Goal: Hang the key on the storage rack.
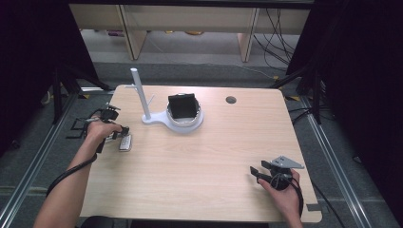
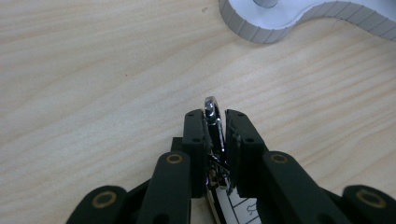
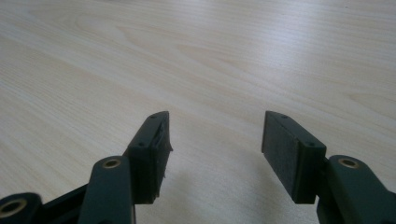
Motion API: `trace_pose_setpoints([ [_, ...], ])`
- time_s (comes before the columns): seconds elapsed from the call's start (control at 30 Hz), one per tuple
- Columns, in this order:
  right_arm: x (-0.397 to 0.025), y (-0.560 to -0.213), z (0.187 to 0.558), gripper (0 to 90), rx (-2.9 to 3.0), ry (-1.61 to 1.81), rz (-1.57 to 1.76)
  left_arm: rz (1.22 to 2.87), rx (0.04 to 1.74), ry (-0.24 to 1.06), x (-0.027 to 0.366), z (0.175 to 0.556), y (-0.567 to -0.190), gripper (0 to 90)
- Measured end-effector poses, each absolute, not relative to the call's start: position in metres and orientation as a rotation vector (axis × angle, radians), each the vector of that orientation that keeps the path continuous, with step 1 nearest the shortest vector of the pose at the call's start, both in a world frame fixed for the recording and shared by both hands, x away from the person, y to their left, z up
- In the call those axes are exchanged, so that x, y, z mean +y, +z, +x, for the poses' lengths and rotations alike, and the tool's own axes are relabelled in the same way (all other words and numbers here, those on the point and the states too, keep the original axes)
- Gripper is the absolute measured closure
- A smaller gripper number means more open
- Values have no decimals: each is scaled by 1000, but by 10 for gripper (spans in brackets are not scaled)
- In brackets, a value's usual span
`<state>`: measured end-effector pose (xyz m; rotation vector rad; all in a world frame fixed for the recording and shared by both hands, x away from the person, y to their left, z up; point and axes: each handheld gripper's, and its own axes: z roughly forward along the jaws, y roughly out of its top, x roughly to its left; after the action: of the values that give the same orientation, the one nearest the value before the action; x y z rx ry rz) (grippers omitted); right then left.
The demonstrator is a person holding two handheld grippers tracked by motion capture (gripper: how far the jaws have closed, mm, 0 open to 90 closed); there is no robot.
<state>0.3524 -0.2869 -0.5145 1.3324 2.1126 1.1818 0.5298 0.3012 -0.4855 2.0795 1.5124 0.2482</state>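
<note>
Left tool (image 2: 215,122) is clamping a thin, shiny metal object (image 2: 212,116) edge-on between its two jaws; the object's rounded chrome tip is poking out just past the jaw ends at centre frame in the left gripper view. Its exact identity is unclear; a white printed part is showing below the jaws at the bottom edge of that view. In the high view the same silvery object (image 1: 125,142) is sitting at the left side of the frame, low against the bench (image 1: 199,161), near the bench's left edge, with the left hand (image 1: 99,129) wrapping the tool body just left of it.

Right tool (image 3: 214,140) is resting with its jaws spread wide apart and nothing between them, bare wood grain lying ahead. In the high view the right tool (image 1: 256,172) is sitting at the lower right of the frame, held by the right hand (image 1: 284,189), well apart from everything else.

A white stand (image 1: 157,118) with an upright post is occupying the upper centre of the high view; its round base is carrying a black box-like item (image 1: 182,106). The stand's ribbed white edge (image 2: 299,21) is showing at the top right of the left gripper view, apart from the clamped object. A small round hole (image 1: 231,99) is lying in the bench, upper right of centre.
</note>
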Motion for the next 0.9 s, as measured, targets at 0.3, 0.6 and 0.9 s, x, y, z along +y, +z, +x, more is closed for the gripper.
trace_pose_setpoints([
  [0.3, -287, -515, 353, 432, 2110, 1176, 1321, 2092, 1467, 274, 306, 526, -488, 875],
  [0.6, -285, -514, 351, 432, 2109, 1173, 1373, 2009, 1528, 269, 308, 522, -488, 869],
  [0.9, -285, -514, 351, 432, 2109, 1175, 1365, 2076, 1570, 247, 300, 514, -475, 654],
])
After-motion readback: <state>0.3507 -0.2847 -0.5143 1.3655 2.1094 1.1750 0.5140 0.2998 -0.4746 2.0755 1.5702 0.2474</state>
